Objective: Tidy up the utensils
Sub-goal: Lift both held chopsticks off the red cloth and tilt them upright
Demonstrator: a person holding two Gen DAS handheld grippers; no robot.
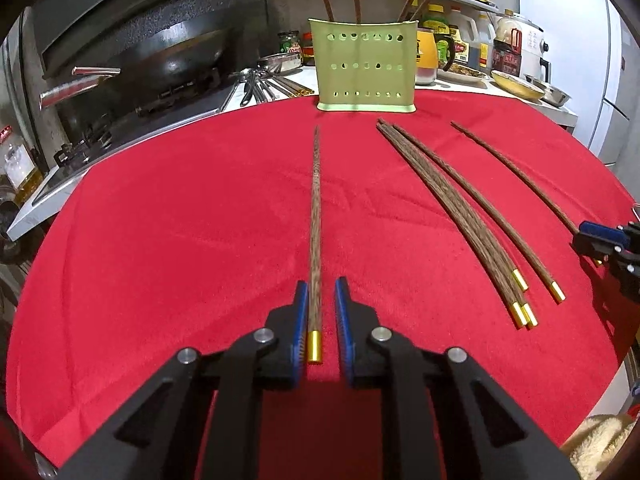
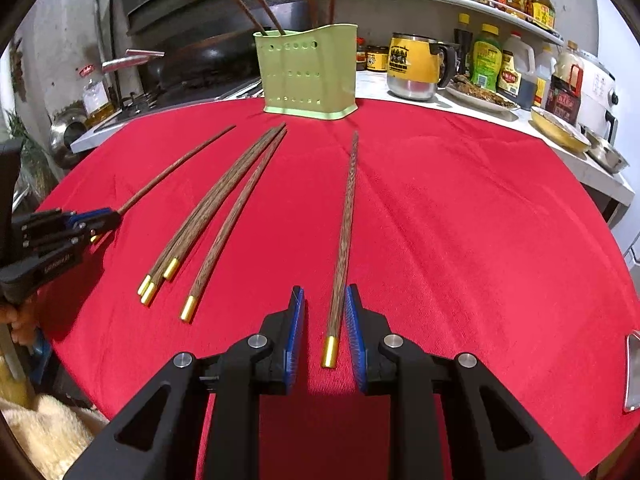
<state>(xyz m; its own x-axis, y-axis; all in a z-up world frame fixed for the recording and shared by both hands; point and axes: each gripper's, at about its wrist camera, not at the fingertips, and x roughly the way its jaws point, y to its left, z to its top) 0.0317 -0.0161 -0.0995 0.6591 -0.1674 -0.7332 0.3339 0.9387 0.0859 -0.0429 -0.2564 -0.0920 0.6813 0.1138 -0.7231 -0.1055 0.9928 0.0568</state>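
On the red cloth [image 1: 180, 220] a wooden chopstick with a gold cap [image 1: 316, 208] lies between the jaws of my left gripper [image 1: 321, 286]. It rests against the left pad, with a gap to the right pad, so the gripper is open. In the right wrist view another chopstick [image 2: 347, 216] lies between the pads of my right gripper [image 2: 325, 290], close to the right pad and clear of the left; this gripper is open too. Several more chopsticks [image 2: 216, 208] lie between the two grippers. At the cloth's far edge a green perforated holder [image 2: 308, 72] has several chopsticks standing in it.
Behind the holder is a counter with a yellow mug [image 2: 412, 64], sauce bottles [image 2: 486, 60], dishes [image 2: 560, 128] and a white cooker [image 2: 596, 88]. A black wok [image 1: 160, 52] sits on the stove at the left. A fluffy cream towel [image 2: 44, 432] lies below the cloth's near edge.
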